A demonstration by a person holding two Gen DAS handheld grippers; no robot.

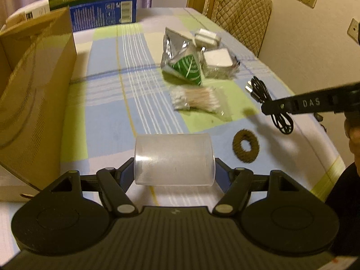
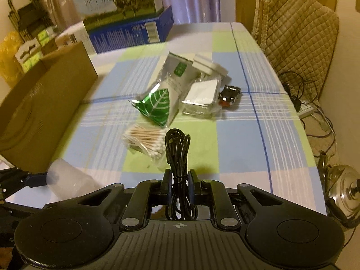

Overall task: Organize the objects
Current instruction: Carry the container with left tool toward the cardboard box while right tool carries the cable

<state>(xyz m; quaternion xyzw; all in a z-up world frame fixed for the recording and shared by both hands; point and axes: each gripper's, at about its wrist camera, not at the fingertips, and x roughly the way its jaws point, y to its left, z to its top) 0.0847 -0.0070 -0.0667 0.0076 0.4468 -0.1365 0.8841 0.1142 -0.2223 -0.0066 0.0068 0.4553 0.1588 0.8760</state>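
Clear plastic is what the left gripper (image 1: 174, 164) has got: a see-through cup (image 1: 174, 159) lying sideways, clamped between the jaws, which stand fairly wide around it. You can't actually see the pads, the cup covers them, and the whole thing is a bit smeared. From the right wrist view the cup (image 2: 67, 180) is just a pale blur at the bottom left.

The right gripper (image 2: 179, 180) is pinched tight on a bundled black cable (image 2: 177, 153), the loop sticking up out front and the rest hanging back behind the jaws, partly hidden by the body.

Further out on the checked tablecloth (image 1: 108, 103): a bag of cotton swabs (image 1: 195, 100), a brown hair scrunchie (image 1: 246, 145), and a silver-and-green foil pouch (image 1: 181, 60) leaning against a couple of white boxes in clear wrap (image 1: 217, 61). There's a small black and red thing (image 2: 229, 95) beside those boxes, too blurry to tell what it is.

A cardboard box (image 1: 33, 103) sits along the left edge, cut off by the frame, so its inside isn't visible. A blue carton (image 2: 132, 31) stands at the far end and a quilted chair (image 2: 292, 29) on the right.
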